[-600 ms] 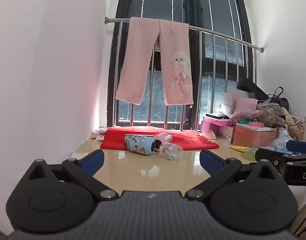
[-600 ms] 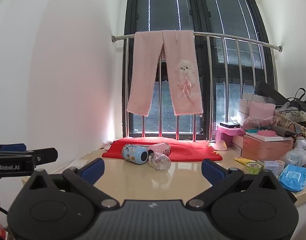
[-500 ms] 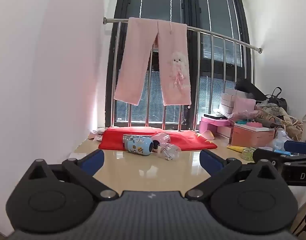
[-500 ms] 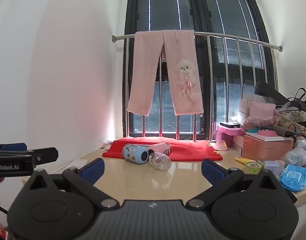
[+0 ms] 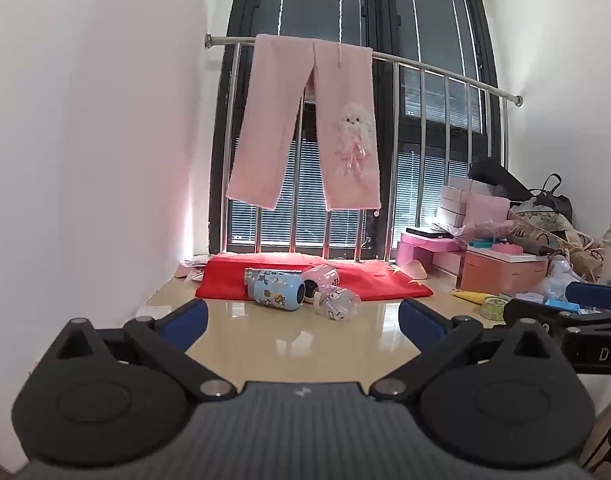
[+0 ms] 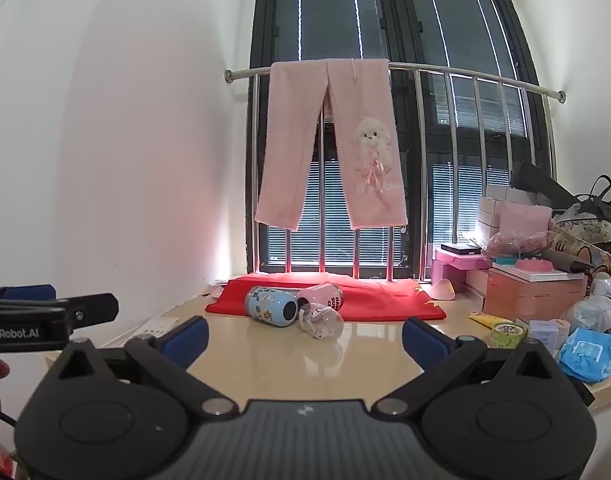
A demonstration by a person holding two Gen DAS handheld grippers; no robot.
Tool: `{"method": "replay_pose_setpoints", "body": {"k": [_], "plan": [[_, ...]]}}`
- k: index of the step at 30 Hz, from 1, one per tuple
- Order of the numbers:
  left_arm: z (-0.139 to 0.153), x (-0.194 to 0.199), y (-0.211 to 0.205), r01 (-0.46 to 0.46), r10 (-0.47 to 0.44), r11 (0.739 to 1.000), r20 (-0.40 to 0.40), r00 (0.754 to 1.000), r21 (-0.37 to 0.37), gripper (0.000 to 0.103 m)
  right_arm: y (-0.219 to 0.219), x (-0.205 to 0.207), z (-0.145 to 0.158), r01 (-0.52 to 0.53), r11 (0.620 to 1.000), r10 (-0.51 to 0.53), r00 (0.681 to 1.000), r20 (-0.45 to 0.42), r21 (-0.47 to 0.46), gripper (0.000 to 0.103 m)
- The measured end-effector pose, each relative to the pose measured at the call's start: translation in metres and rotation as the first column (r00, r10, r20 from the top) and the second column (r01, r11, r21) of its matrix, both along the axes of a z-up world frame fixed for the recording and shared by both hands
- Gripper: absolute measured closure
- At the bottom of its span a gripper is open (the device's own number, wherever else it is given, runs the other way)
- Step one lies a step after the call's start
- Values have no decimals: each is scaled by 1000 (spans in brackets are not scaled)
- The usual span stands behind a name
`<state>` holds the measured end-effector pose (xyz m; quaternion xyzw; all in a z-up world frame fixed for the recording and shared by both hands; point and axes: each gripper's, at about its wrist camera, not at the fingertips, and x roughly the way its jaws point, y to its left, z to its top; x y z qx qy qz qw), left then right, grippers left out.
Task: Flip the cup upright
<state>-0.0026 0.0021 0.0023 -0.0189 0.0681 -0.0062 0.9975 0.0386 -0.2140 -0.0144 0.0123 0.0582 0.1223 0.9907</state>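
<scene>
Three cups lie on their sides near the far end of a glossy beige table (image 5: 289,344): a blue cartoon cup (image 5: 276,290) (image 6: 270,307), a pink cup (image 5: 322,276) (image 6: 321,296) behind it, and a clear plastic cup (image 5: 339,303) (image 6: 320,320) in front. They rest at the edge of a red cloth (image 5: 225,280) (image 6: 385,300). My left gripper (image 5: 301,316) is open and empty, well short of the cups. My right gripper (image 6: 303,334) is open and empty, also well short of them. Each gripper shows at the edge of the other's view.
A railing with pink trousers (image 6: 333,144) stands behind the table before a dark window. Pink boxes (image 6: 533,288), bags, a tape roll (image 6: 505,334) and a blue wipes pack (image 6: 585,354) crowd the right side. A white wall runs along the left.
Both views have drifted slightly; the cups sit a little lower and nearer in the left wrist view. The cups have not moved on the table.
</scene>
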Motion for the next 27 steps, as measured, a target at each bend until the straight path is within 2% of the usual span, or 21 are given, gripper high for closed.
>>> {"method": "replay_pose_setpoints", "body": {"k": [27], "plan": [[-1,2,-1,-2,2,1000,0,1000,0,0,-1,0,-1,1,1000,-1,1000,1,-1,0]]}}
